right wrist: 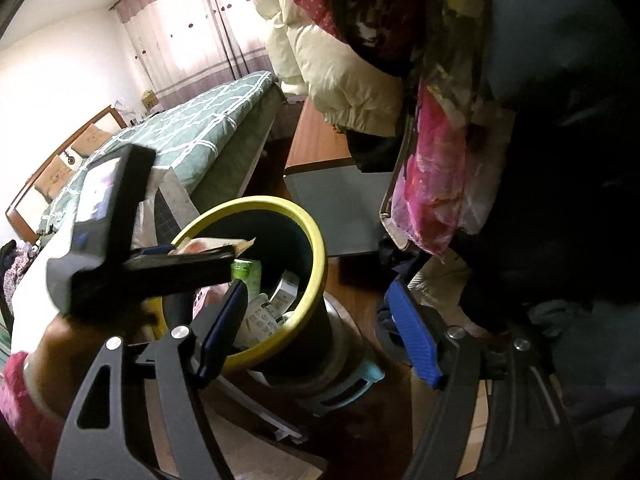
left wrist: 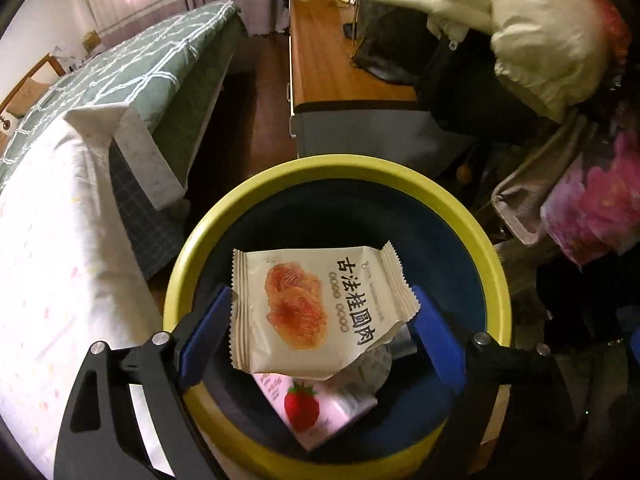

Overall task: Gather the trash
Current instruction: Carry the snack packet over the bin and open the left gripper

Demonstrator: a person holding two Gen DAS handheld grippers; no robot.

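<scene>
Wood floor [left wrist: 268,92] w/ bin [left wrist: 496,280], bed [left wrist: 152,64] nearby.

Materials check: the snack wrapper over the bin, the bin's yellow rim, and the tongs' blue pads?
Snack wrapper: looks like thin plastic film, cream, soft sheen; serrated end seals, creases.
Bin rim: probably moulded plastic, smooth yellow-green with even gloss; could be painted metal.
Left tongs pads: blue; the right tongs' pad shows fine ribbing, so likely rubber or textured plastic.

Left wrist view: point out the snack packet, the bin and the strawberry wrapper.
snack packet [left wrist: 316,312]: left wrist view, middle of its printed face.
bin [left wrist: 336,168]: left wrist view, far yellow-green rim.
strawberry wrapper [left wrist: 302,406]: left wrist view, the red strawberry print.
</scene>
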